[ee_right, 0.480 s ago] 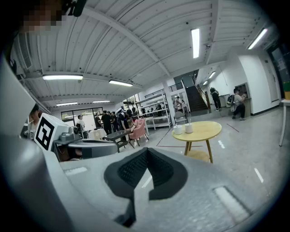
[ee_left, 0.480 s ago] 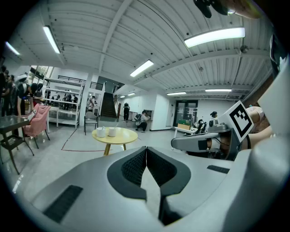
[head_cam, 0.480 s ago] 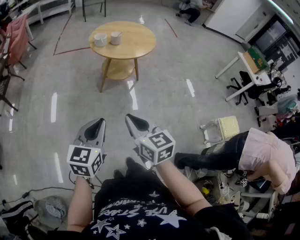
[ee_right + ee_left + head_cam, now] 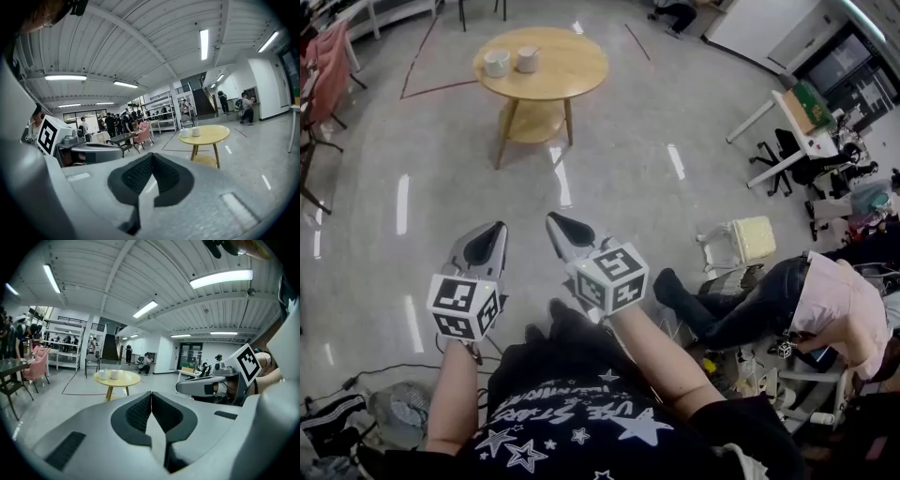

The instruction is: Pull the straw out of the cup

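Two white cups (image 4: 496, 63) (image 4: 528, 59) stand on a round wooden table (image 4: 558, 75) far ahead across the floor. In the right gripper view the cups (image 4: 184, 132) (image 4: 196, 131) are small, and a thin straw (image 4: 197, 124) seems to stick up from the right one. My left gripper (image 4: 494, 228) and right gripper (image 4: 553, 221) hang side by side in front of my body, pointing toward the table and well short of it. Both are shut with nothing between the pads, as the left gripper view (image 4: 151, 393) and the right gripper view (image 4: 152, 154) show.
A person (image 4: 825, 300) crouches on the floor at the right beside a white basket (image 4: 741, 242). A desk with office chairs (image 4: 787, 122) stands at the far right and pink chairs (image 4: 323, 75) at the far left. Cables (image 4: 384, 375) lie by my feet.
The whole head view has slid up a little, and both grippers sit slightly higher in the picture. They stay shut and side by side. The crouching person has shifted.
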### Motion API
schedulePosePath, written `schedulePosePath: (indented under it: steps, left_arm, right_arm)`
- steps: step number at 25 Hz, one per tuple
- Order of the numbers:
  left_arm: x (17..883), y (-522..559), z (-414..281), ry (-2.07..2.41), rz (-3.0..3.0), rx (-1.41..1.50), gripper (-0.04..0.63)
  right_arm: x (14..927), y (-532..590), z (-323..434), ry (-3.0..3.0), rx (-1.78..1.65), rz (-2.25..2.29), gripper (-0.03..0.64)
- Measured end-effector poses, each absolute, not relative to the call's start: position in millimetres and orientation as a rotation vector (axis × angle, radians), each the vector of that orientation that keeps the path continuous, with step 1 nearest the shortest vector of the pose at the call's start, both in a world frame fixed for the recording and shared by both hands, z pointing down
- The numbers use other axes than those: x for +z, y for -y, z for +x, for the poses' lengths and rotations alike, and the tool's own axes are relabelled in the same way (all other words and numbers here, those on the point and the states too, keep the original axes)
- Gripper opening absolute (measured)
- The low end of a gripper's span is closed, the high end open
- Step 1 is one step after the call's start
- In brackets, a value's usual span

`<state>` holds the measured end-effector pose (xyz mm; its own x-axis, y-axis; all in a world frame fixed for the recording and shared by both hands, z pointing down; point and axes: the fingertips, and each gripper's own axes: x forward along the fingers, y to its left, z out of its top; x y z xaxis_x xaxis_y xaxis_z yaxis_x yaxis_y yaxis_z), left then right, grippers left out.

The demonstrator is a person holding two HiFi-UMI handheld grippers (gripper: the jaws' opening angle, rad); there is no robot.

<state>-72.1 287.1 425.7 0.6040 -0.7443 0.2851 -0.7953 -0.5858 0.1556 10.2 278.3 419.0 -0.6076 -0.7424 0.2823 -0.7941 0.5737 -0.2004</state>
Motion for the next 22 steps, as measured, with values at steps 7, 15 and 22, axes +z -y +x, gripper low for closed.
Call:
schedulePosePath:
  steps: [7, 15, 22]
  left_arm:
    - [429, -296, -67, 1.258, 2.563, 0.258, 0.008]
    - [435, -279, -73, 1.242, 2.534, 0.25, 0.009]
    - [448, -225, -74, 1.258, 2.512, 0.291, 0.008]
  right_arm:
    - [425, -287, 21, 2.624, 0.5, 1.35, -0.002]
    - [431, -274, 16, 2.627, 0.534, 1.326, -0.002]
    - [444, -207, 18, 2.655, 0.543, 1.339, -0.002]
